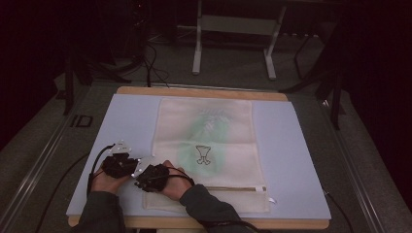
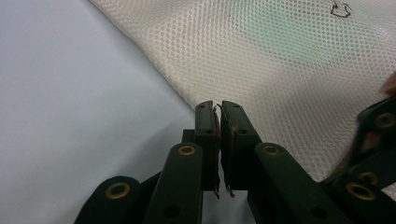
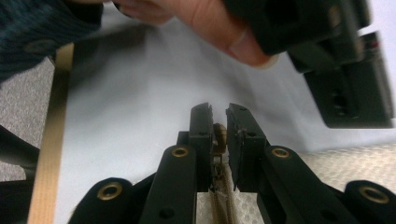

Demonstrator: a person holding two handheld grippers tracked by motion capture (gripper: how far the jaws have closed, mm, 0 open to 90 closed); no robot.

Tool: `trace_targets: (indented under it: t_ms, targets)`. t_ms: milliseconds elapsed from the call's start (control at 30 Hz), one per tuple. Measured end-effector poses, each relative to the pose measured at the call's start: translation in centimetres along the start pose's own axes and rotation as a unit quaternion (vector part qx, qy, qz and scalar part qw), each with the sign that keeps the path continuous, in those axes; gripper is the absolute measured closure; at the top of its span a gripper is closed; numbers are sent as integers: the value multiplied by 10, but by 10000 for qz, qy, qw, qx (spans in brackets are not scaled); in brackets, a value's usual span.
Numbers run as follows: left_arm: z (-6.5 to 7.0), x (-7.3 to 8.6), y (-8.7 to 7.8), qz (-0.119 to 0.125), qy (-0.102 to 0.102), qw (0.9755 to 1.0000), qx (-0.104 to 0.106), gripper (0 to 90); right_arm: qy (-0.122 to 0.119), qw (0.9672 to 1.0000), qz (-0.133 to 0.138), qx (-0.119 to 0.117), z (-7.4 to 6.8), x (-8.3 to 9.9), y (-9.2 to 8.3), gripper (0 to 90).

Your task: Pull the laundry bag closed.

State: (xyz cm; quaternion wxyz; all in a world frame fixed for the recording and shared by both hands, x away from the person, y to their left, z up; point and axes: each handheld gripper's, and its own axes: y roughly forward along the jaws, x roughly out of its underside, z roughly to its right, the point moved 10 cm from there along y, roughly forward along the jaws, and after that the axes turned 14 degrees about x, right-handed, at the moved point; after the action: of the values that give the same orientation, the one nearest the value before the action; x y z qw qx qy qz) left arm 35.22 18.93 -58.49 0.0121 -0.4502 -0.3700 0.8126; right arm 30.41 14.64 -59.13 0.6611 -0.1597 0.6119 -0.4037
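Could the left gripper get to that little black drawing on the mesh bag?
Probably yes: the left gripper sits at the mesh bag edge, and bare mesh lies open toward the drawing.

High view: dim, faintly grainy, with light falling on the pale mat (image 1: 291, 145) while the surroundings sink into near-black. Gripper views: brighter, evenly lit; the mesh bag (image 2: 261, 51) is sharp, while the near hand (image 3: 210, 23) is blurred, casting soft shadow.
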Motion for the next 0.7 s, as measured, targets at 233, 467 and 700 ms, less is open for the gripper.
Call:
trace_targets:
  t_ms: [233, 467, 700]
  targets:
    - [0, 0, 0, 1, -10, 10000, -2, 855, 91, 9999, 142, 11, 4, 3, -13, 811]
    - [0, 1, 1, -61, 11, 10000, 1, 854, 136, 9998, 106, -60, 5, 14, -19, 809]
    - [2, 1, 3, -86, 40, 9999, 38, 854, 150, 9998, -28, -134, 7, 20, -16, 808]
